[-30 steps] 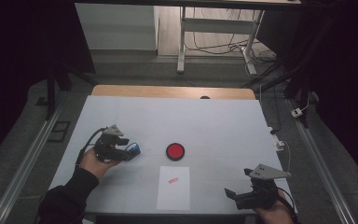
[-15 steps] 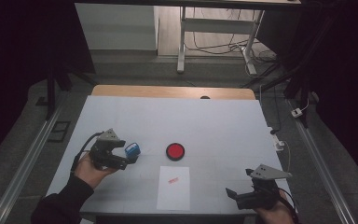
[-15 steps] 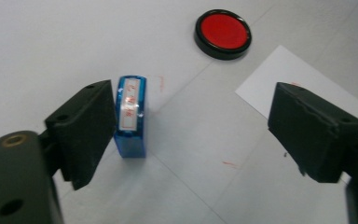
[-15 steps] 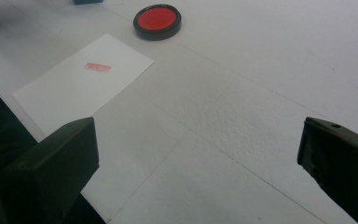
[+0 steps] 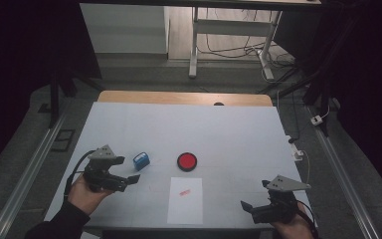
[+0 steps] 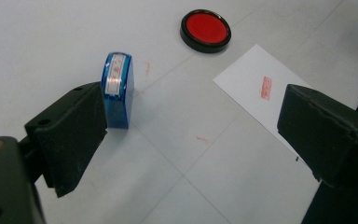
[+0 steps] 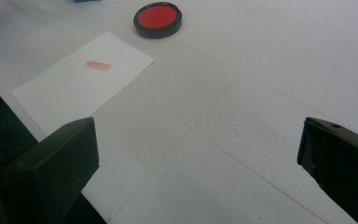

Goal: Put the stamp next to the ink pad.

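Note:
A small blue stamp [image 5: 141, 160] stands free on the white table, left of a round red ink pad [image 5: 186, 161]. My left gripper [image 5: 128, 170] is open just short of the stamp, nothing between its jaws. In the left gripper view the stamp [image 6: 118, 88] stands just past the left jaw's tip, with the ink pad [image 6: 205, 30] farther off. A white sheet of paper [image 5: 185, 200] with a red stamp mark [image 5: 184, 192] lies at the front edge. My right gripper [image 5: 255, 195] stands open and empty at the front right, facing the paper [image 7: 84, 79] and ink pad [image 7: 157, 18].
The white table top [image 5: 229, 129] has a wooden strip along its far edge. Faint red smudges mark the table near the stamp. Dark floor, metal rails and a cable surround the table.
My left gripper has let go of the blue stamp, opened, and drawn back toward the person. The stamp stays standing on the table. The right gripper has barely moved.

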`<move>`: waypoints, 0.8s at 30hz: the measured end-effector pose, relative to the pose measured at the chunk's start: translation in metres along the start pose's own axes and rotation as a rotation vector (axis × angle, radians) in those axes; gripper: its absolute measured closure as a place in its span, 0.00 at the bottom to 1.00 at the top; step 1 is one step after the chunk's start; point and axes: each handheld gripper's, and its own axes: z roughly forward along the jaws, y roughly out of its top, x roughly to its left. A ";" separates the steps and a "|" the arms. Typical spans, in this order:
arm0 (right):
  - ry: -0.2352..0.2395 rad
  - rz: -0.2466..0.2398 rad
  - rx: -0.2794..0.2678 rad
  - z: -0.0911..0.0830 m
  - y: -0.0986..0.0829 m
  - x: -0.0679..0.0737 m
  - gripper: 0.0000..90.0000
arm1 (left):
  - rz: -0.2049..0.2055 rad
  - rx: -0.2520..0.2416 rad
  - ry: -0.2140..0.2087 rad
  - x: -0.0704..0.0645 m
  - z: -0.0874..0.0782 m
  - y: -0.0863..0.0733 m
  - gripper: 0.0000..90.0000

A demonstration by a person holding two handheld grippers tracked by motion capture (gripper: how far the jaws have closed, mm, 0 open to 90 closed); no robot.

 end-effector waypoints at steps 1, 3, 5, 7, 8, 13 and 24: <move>0.001 -0.001 0.004 0.000 0.000 0.000 0.00 | -0.001 0.002 0.002 -0.001 -0.001 -0.002 0.10; 0.001 0.000 0.008 0.000 0.000 0.000 0.00 | 0.000 0.005 0.013 -0.003 -0.004 -0.005 0.09; 0.001 0.003 0.007 0.000 0.000 0.000 0.00 | -0.007 -0.001 0.014 -0.004 -0.008 -0.008 0.08; -0.001 0.005 0.004 0.000 0.000 -0.001 0.00 | -0.013 -0.006 0.015 -0.006 -0.011 -0.011 0.06; -0.003 0.005 0.003 0.000 0.000 -0.001 0.00 | -0.015 -0.010 0.017 -0.006 -0.013 -0.013 0.06; -0.002 0.013 -0.001 0.000 0.000 -0.001 0.00 | -0.031 -0.024 0.013 -0.010 -0.022 -0.024 0.04; 0.007 0.015 -0.001 -0.001 0.000 -0.002 0.00 | -0.046 -0.058 0.033 -0.016 -0.037 -0.043 0.00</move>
